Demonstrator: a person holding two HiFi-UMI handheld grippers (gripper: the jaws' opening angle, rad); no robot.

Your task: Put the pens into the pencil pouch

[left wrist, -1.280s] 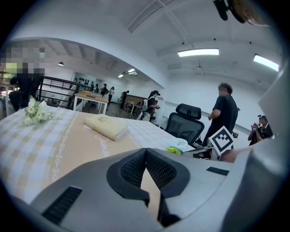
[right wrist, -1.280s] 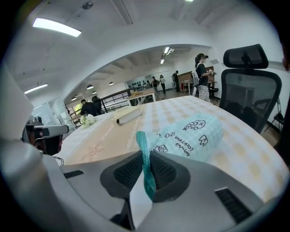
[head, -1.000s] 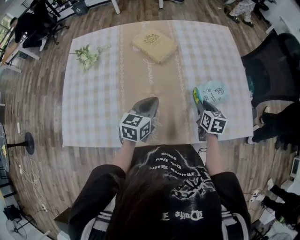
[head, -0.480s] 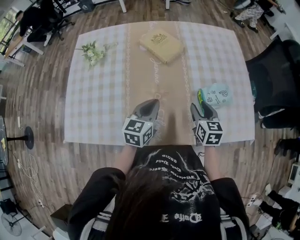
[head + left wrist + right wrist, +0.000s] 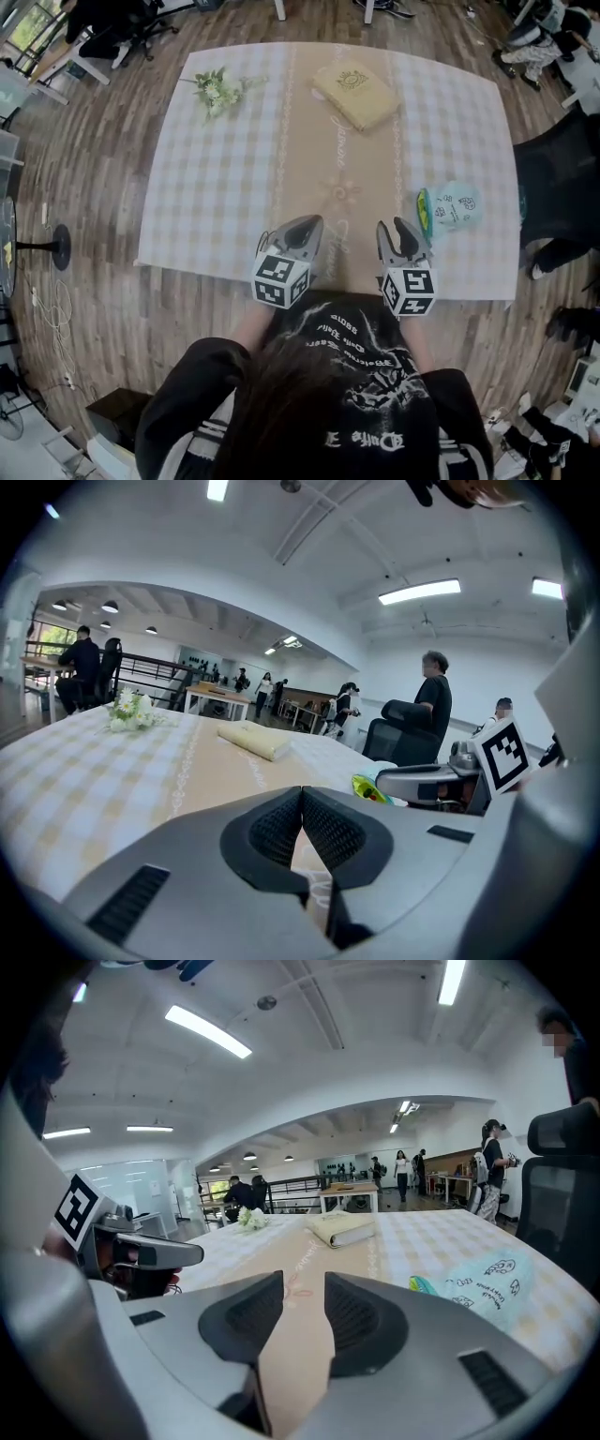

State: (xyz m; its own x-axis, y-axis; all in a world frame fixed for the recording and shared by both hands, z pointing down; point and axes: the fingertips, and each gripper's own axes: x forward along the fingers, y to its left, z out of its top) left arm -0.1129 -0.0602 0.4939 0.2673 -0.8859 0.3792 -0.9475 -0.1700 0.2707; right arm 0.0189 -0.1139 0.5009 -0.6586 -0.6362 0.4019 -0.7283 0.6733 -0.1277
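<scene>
- Left hand-held gripper (image 5: 302, 228): jaws pressed together, nothing between them, at the near edge of the surface (image 5: 225, 197).
- Right hand-held gripper (image 5: 395, 231): jaws apart and closing, with only cloth between them.
- Pencil pouch (image 5: 457, 204): flat, just beyond and to the right of the right hand-held gripper, which is the nearer one. A green strip (image 5: 424, 208) along its left edge, possibly pens, runs away from the person.
- The right gripper view shows the pouch's printed face, whereas the left gripper view largely hides it.
</scene>
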